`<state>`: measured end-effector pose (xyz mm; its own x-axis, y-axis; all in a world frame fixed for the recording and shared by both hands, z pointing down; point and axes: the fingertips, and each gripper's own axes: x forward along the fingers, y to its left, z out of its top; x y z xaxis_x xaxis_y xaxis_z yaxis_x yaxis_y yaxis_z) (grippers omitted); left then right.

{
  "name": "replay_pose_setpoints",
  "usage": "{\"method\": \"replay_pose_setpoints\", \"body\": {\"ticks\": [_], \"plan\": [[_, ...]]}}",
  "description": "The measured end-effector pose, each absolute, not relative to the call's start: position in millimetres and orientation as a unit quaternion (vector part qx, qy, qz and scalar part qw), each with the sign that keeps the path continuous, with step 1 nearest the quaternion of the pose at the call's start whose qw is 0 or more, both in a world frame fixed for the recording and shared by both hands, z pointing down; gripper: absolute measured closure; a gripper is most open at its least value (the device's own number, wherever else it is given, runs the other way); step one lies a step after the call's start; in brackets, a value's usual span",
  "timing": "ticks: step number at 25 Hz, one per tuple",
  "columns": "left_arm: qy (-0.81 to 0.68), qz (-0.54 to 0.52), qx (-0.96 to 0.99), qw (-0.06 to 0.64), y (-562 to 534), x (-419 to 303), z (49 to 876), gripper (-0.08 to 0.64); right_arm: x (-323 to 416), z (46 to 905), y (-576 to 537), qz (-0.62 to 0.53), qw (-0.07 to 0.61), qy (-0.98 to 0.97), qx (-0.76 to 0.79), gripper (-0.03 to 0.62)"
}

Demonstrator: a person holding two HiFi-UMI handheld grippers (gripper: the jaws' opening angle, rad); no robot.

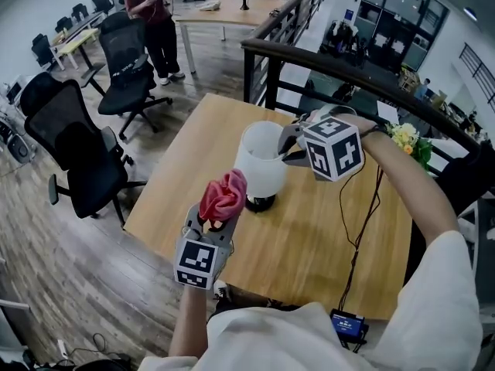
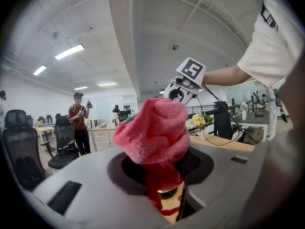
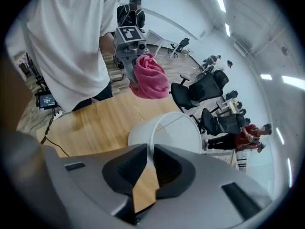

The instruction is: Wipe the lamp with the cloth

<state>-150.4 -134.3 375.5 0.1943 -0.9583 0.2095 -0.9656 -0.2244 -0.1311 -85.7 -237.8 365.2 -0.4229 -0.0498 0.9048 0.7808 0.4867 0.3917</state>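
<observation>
Pink terry cloth [image 1: 224,194] sits bunched in my left gripper [image 1: 219,224], whose jaws are clamped on its lower folds while the rest puffs up above them. It hangs over the tabletop [image 1: 325,238] just beside the lamp [image 1: 259,161], on the side nearest me; I cannot tell whether it touches the lamp. The lamp stands about mid-tabletop, a little nearer the left edge, with its white shade [image 3: 174,130] over a black base [image 1: 261,203]. My right gripper [image 1: 291,147] comes in from the right and points steeply down. Its jaws are closed on the upper rim of the shade, and the thin white wall is pinched between the pads. A black cable [image 1: 357,230] trails across the right half of the tabletop. Some yellow flowers [image 1: 406,139] stand by the far right corner.
</observation>
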Motion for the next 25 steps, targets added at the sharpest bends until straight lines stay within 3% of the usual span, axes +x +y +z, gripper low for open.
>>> {"method": "replay_pose_setpoints", "body": {"ticks": [9,25], "plan": [[-0.616,0.111,0.78,0.009,-134,-177,370,0.382,-91,363,-229,-0.287,0.559,-0.734,-0.256,0.545],[-0.525,0.101,0.845,-0.006,-128,-211,370,0.382,-130,361,-197,-0.088,0.607,-0.776,-0.144,0.572]]}}
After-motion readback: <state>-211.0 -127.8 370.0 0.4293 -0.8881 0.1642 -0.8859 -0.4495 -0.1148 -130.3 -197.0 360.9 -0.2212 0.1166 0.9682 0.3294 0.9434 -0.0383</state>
